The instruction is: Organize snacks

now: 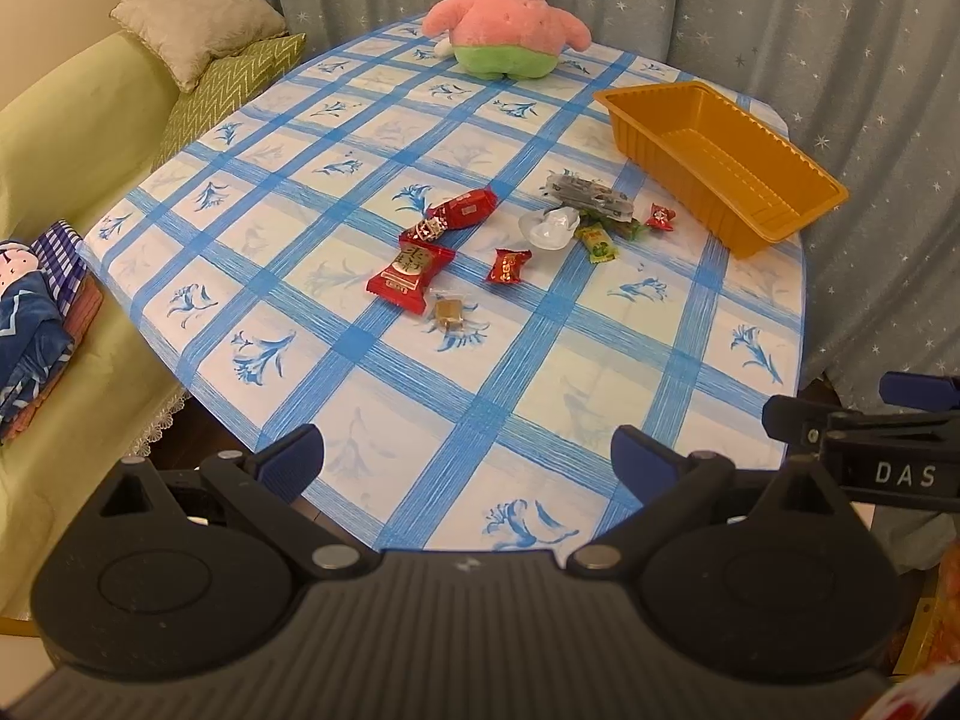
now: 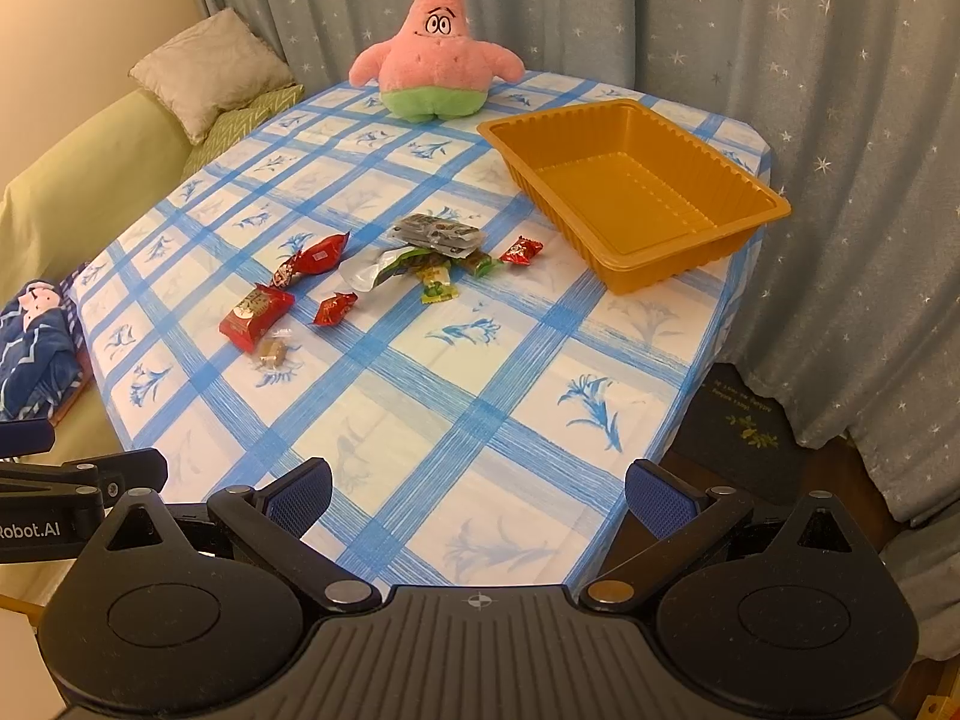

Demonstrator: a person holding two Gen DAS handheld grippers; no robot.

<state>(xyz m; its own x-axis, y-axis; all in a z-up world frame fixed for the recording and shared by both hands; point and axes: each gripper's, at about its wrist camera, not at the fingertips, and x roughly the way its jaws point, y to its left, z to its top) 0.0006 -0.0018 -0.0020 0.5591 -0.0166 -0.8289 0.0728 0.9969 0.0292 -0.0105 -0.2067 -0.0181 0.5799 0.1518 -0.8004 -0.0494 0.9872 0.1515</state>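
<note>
Several wrapped snacks lie loose mid-table: a large red packet [image 1: 409, 275] [image 2: 255, 315], a long red candy [image 1: 465, 208] [image 2: 317, 256], a small red candy [image 1: 509, 266] [image 2: 335, 307], a brown sweet in clear wrap [image 1: 450, 311] [image 2: 273, 351], a silver pouch [image 1: 549, 227] [image 2: 366, 270], a grey packet [image 1: 591, 195] [image 2: 437, 233], green sweets [image 1: 597, 243] [image 2: 437, 287] and a red candy [image 1: 660, 217] [image 2: 521, 251] nearest the tray. The empty orange tray [image 1: 780, 222] [image 2: 690, 264] sits at the right. My left gripper [image 1: 468, 456] and right gripper [image 2: 479, 495] hover open over the near table edge, holding nothing.
A pink star-shaped plush toy [image 1: 507, 18] [image 2: 435, 51] stands at the table's far edge. A green sofa [image 1: 66, 138] with cushions [image 1: 198, 15] and a folded blue blanket [image 1: 27, 324] runs along the left. Starred curtains [image 2: 780, 30] hang behind and right. The table has a blue-checked cloth [image 1: 480, 372].
</note>
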